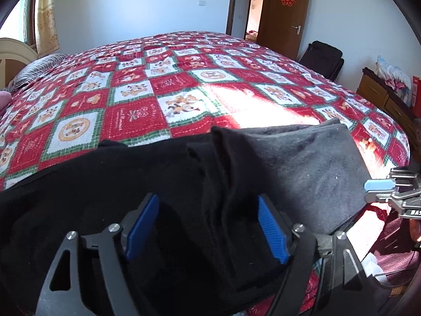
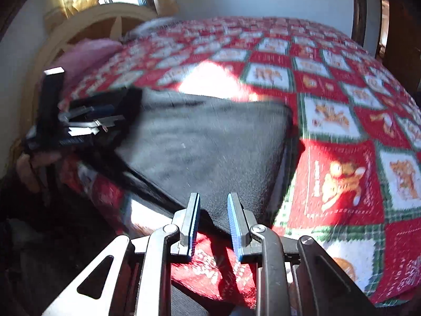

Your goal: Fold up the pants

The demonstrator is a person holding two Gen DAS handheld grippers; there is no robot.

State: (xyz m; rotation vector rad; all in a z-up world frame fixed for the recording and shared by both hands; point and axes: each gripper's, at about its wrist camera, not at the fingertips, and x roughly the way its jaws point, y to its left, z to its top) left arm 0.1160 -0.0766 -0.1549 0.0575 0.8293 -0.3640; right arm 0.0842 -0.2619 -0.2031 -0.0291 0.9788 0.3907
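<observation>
Dark pants (image 1: 302, 163) lie folded along the near edge of the bed, and their right part looks grey in the sunlight. My left gripper (image 1: 206, 227) stands open and wide over the black left part, with a raised ridge of cloth between its blue pads (image 1: 271, 229). At the right end, my right gripper (image 2: 214, 221) has its jaws a narrow gap apart over the near corner of the pants (image 2: 210, 144). The cloth runs flat under both fingers and is not bunched between them. The right gripper (image 1: 379, 191) also shows at the pants' right edge. A hand holds the left gripper (image 2: 110, 118).
A red, white and green patchwork quilt (image 1: 131, 92) covers the bed. A striped pillow (image 1: 34, 71) and a pink pillow (image 2: 86, 55) lie by the cream headboard (image 2: 86, 26). A wooden dresser (image 1: 381, 94), a black bag (image 1: 323, 58) and an open door (image 1: 286, 13) are beyond the bed's right side.
</observation>
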